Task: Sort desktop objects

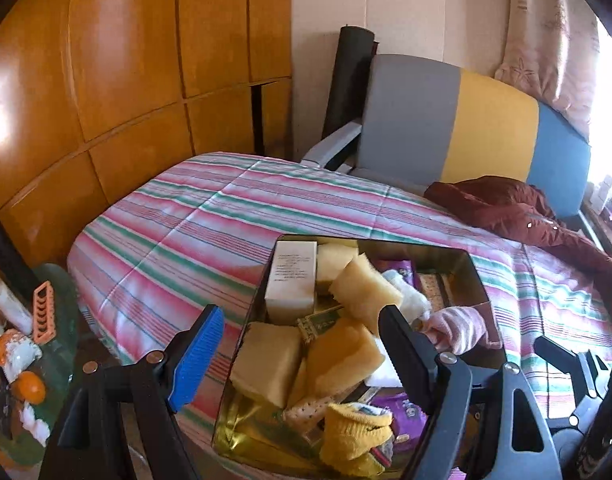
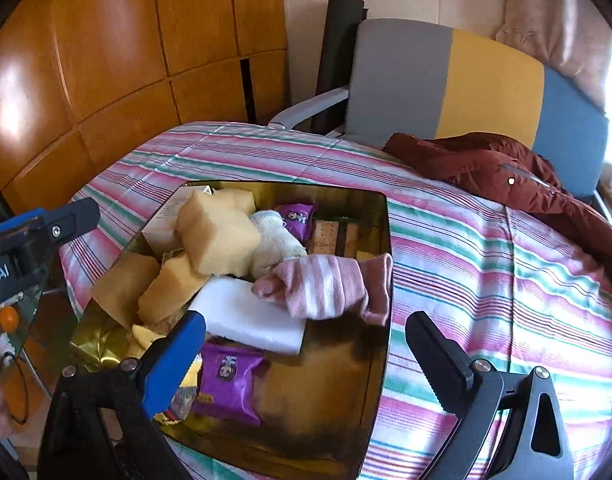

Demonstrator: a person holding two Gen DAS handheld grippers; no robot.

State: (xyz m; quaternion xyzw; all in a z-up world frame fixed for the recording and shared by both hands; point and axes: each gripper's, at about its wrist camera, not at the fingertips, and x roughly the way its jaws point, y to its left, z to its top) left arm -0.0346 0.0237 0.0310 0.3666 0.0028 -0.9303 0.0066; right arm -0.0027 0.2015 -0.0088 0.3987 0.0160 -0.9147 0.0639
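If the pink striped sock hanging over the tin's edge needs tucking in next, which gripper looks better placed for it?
Probably the right gripper: it is open, and the pink striped sock lies just ahead between its fingers, on the tin's rim. The left gripper faces the sponges instead.

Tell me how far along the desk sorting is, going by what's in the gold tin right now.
Done: the gold tin already holds yellow sponges, a white foam block, purple snack packets and socks; a pink striped sock drapes over its rim. In hand: nothing, the left gripper and right gripper are both open and empty. Left: small items on the glass side table, including an orange clip.
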